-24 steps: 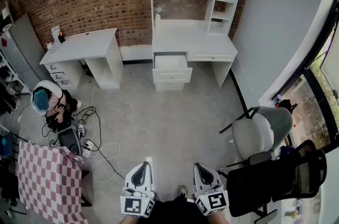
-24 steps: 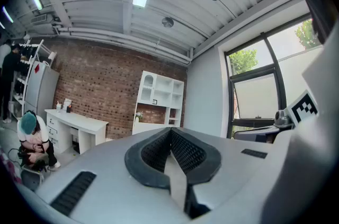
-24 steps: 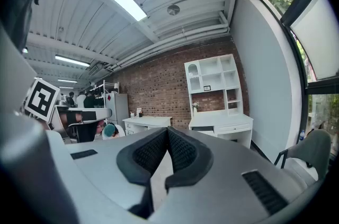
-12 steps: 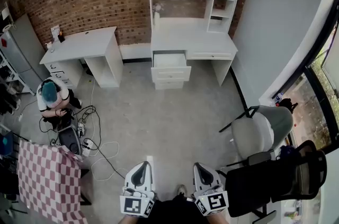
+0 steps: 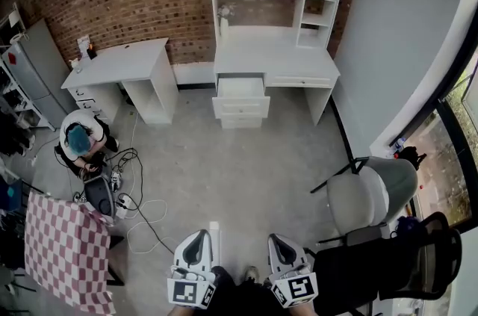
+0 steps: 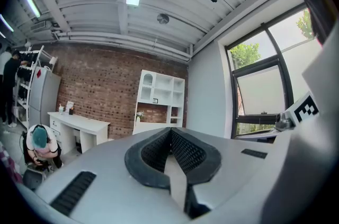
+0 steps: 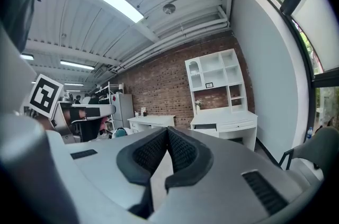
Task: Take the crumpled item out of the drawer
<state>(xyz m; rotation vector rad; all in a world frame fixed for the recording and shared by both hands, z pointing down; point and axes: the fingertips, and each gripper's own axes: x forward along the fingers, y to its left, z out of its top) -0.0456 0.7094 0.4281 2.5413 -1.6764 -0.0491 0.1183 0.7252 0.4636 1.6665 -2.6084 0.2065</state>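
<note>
— While both tools are held low over the floor, how are the jaws set?
— On the left gripper (image 5: 199,234) and the right gripper (image 5: 277,238) they are pressed together, with nothing clamped.
— And the crumpled item?
— It cannot be made out. The open drawer (image 5: 240,88) is seen well apart from both, under the white bench (image 5: 276,53).

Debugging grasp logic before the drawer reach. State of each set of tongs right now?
Left tongs: closed, holding nothing.
Right tongs: closed, holding nothing.

Bare floor (image 5: 246,165) up to the open drawer (image 5: 240,87); grey chair (image 5: 362,199) right, cables (image 5: 139,214) left.
</note>
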